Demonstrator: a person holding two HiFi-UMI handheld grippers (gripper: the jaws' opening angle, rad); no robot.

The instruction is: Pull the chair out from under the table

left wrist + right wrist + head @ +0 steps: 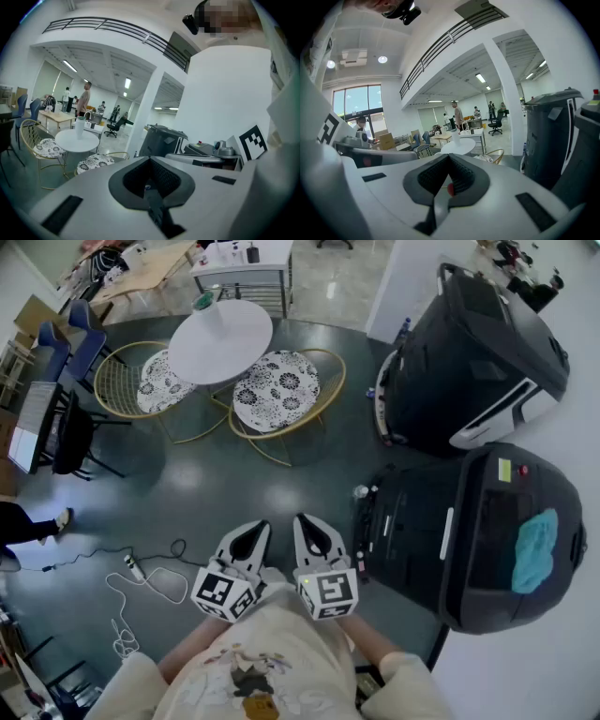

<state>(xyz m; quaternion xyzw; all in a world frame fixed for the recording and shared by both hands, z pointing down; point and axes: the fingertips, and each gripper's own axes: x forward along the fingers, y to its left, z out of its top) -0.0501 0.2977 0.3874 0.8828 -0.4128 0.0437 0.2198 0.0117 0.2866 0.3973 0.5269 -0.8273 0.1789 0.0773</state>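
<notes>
Well ahead of right gripper (449, 157), chair (490, 159) was mostly hidden behind gripper's own body; ppl (457, 115) beyond table (459, 147) were too small to make out.

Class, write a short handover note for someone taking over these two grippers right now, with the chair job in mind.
Both shut and empty: left gripper, right gripper, side by side near the body.
The round white table stands across the floor, with the left chair and right chair drawn up to it.
Done: nothing; neither chair is gripped.
To do: walk over, grip a chair, pull it out.
</notes>
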